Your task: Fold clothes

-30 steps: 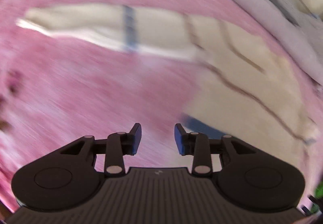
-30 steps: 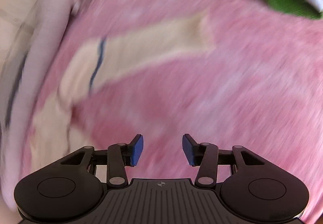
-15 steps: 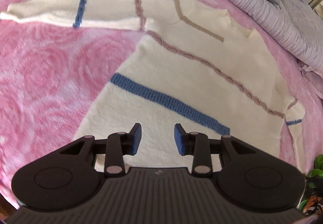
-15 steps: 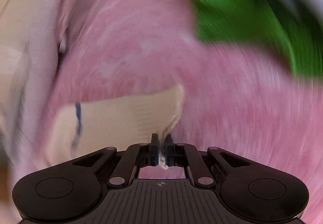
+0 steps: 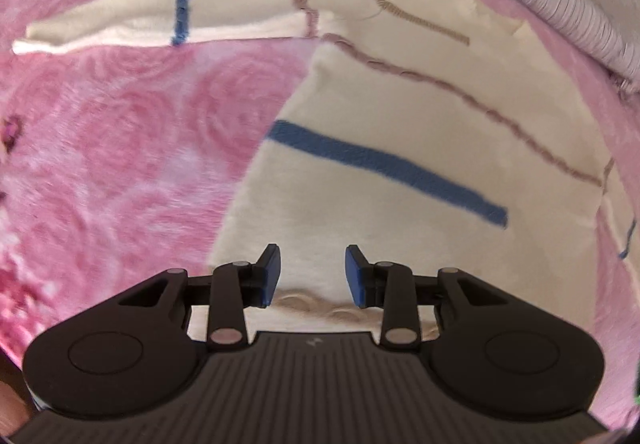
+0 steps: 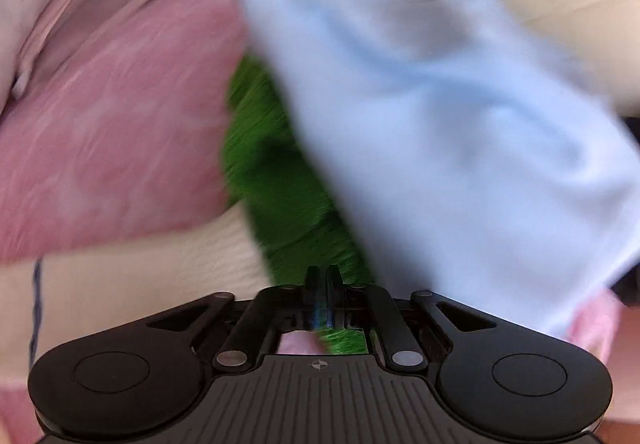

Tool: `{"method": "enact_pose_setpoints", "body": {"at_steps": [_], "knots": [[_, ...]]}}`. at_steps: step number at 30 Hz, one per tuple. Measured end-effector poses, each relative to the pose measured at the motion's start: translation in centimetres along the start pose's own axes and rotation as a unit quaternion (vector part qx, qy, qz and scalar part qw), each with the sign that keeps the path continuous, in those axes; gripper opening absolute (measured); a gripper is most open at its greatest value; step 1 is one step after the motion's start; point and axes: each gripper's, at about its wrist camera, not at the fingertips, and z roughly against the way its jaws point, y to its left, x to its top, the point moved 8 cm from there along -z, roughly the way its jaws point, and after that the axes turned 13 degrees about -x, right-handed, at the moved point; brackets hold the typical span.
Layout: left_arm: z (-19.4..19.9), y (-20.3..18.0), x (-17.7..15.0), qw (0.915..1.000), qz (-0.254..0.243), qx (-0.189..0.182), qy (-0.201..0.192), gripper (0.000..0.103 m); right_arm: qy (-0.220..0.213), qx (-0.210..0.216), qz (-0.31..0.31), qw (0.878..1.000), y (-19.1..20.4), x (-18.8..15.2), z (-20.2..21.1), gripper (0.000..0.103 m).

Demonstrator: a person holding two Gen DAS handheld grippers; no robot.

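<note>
A cream sweater [image 5: 400,115] with blue and tan stripes lies spread flat on a pink bed cover [image 5: 120,147], one sleeve [image 5: 160,19] stretched out to the side. The left claw [image 5: 312,270] hangs over the sweater's hem, jaws wide apart and holding nothing. In the blurred right view, the right claw [image 6: 322,284] is pressed closed, whether on cloth I cannot tell, beside a green garment [image 6: 276,171] and a pale blue one [image 6: 460,131].

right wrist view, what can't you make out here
- Right tool: shut, but motion blur hides whether it pinches cloth.
- Green garment and pale blue cloth: smeared, type unreadable.
- Cream sweater: its right sleeve is cut off by the left wrist view's edge; its hem sits behind the left tool.
</note>
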Motion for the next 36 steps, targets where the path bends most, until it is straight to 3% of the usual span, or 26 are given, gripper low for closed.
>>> {"method": "enact_pose_setpoints", "body": {"at_steps": [3,4,6,9,12,14,16,18,20,24,28,36], "knots": [[-0.1,0.1,-0.9,0.9994,-0.034,0.007,0.008,0.03,-0.008,0.089,0.007,0.996,2.0,-3.1,4.5,0.008],[-0.4,0.0,-1.2,0.9988,-0.047,0.006,0.012,0.03,0.006,0.136,0.04,0.99,3.5,-5.4,6.3,0.008],[-0.9,-0.2,-2.0,0.9972,-0.072,0.005,0.019,0.03,0.018,0.196,0.131,0.972,6.9,-11.0,10.0,0.008],[-1.7,-0.5,-3.1,0.9936,-0.109,0.002,0.031,0.031,0.02,0.261,0.266,0.928,11.0,-21.2,15.0,0.008],[-0.5,-0.9,-3.5,0.9906,-0.132,-0.001,0.036,0.032,0.046,0.259,0.327,0.908,12.4,-29.1,16.8,0.008],[1.4,-1.3,-3.2,0.9895,-0.14,-0.003,0.035,0.032,0.053,0.224,0.331,0.915,11.4,-31.9,16.9,0.008],[3.2,-1.6,-3.0,0.9883,-0.149,-0.006,0.035,0.032,0.054,0.198,0.319,0.925,9.9,-32.6,17.7,0.008],[5.1,-1.9,-2.9,0.987,-0.157,-0.008,0.034,0.031,0.094,0.157,0.33,0.926,9.0,-32.9,18.0,0.008],[6.9,-2.2,-2.7,0.9856,-0.165,-0.011,0.033,0.031,0.102,0.136,0.31,0.936,7.7,-32.0,19.7,0.008],[10.6,-2.9,-2.3,0.9826,-0.182,-0.015,0.032,0.031,0.07,0.144,0.266,0.951,7.2,-29.6,25.4,0.008],[14.3,-3.8,-1.6,0.9802,-0.196,-0.019,0.025,0.032,0.03,0.166,0.277,0.946,10.4,-27.9,32.3,0.008],[21.6,-8.7,2.0,0.9802,-0.191,-0.018,-0.049,0.033,-0.033,0.216,0.31,0.925,14.1,-25.4,43.1,0.008]]}}
